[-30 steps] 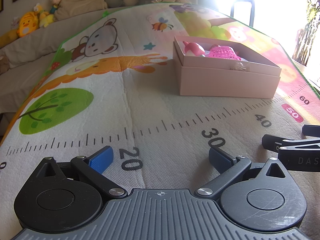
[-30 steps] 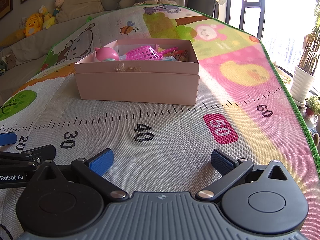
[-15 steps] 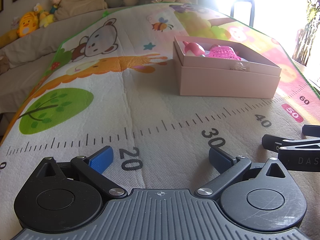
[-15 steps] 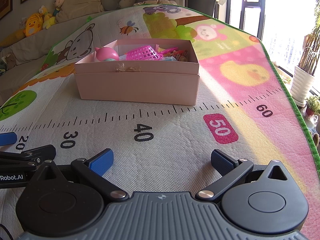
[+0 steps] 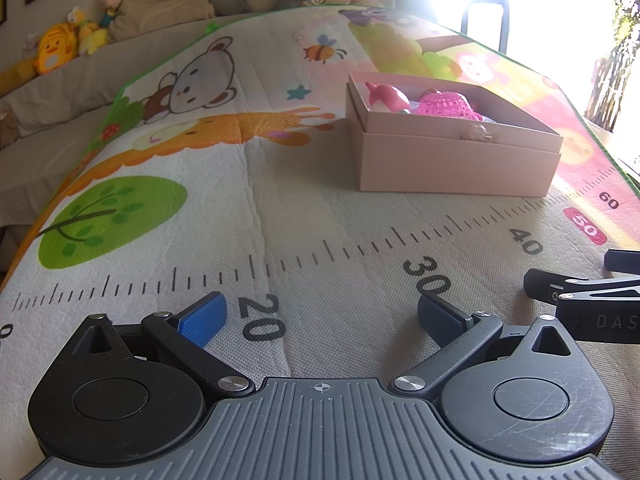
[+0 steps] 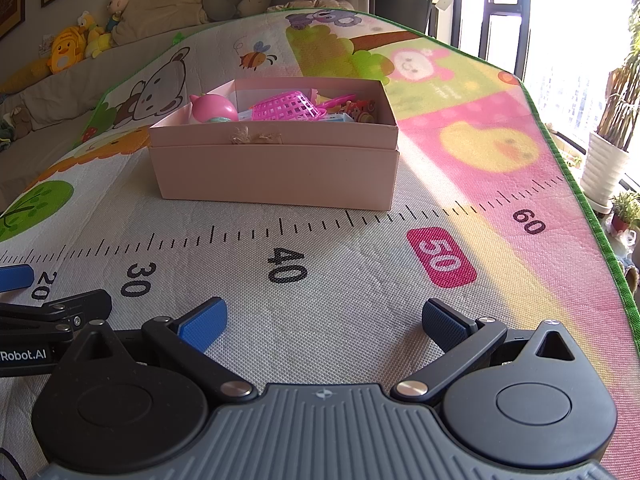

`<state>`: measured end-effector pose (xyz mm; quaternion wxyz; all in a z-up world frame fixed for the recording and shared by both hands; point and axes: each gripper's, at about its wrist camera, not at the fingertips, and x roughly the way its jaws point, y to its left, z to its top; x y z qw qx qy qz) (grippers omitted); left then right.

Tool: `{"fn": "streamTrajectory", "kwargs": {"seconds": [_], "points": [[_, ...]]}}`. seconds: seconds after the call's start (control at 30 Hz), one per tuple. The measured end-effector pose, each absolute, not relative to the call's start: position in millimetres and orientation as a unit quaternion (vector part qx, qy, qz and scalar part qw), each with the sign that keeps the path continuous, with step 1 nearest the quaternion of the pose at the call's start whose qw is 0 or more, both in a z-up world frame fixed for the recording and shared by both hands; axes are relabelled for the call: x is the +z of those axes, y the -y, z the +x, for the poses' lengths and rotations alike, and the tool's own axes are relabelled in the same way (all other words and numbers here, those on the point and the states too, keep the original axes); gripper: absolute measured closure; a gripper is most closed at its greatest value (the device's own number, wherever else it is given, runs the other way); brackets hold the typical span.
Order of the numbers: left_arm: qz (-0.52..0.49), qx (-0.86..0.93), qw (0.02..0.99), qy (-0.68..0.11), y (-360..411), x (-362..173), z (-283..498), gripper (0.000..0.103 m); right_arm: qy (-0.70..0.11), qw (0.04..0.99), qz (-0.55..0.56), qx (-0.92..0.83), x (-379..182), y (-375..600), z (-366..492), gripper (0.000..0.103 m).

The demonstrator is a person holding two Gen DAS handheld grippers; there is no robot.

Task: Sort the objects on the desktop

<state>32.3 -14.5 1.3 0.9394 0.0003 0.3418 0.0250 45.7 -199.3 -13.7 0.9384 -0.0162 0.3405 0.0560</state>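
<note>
A pale pink cardboard box (image 5: 456,168) (image 6: 276,174) stands on the printed play mat, well ahead of both grippers. Inside it lie a round pink toy (image 6: 214,109) (image 5: 390,98), a magenta plastic basket (image 6: 288,107) (image 5: 446,105) and several small bits at its far end. My left gripper (image 5: 320,318) rests low over the mat near the printed 20 mark, open and holding nothing. My right gripper (image 6: 322,320) sits beside it near the 40 mark, open and likewise bare. Each gripper shows at the edge of the other's view.
The play mat (image 6: 360,248) with a printed ruler covers the surface; its green edge (image 6: 592,208) runs along the right. Beyond that edge stand potted plants (image 6: 606,160). A sofa with plush toys (image 5: 56,50) and cushions lies behind the mat.
</note>
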Motion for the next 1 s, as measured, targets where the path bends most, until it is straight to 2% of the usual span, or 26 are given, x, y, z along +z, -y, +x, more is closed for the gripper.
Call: {"fn": "streamTrajectory", "kwargs": {"seconds": [1.0], "points": [[0.002,0.021,0.939,-0.344,14.0,1.1,33.8,0.000,-0.341,0.938,-0.016,0.056,-13.6,199.7,45.3,0.000]]}}
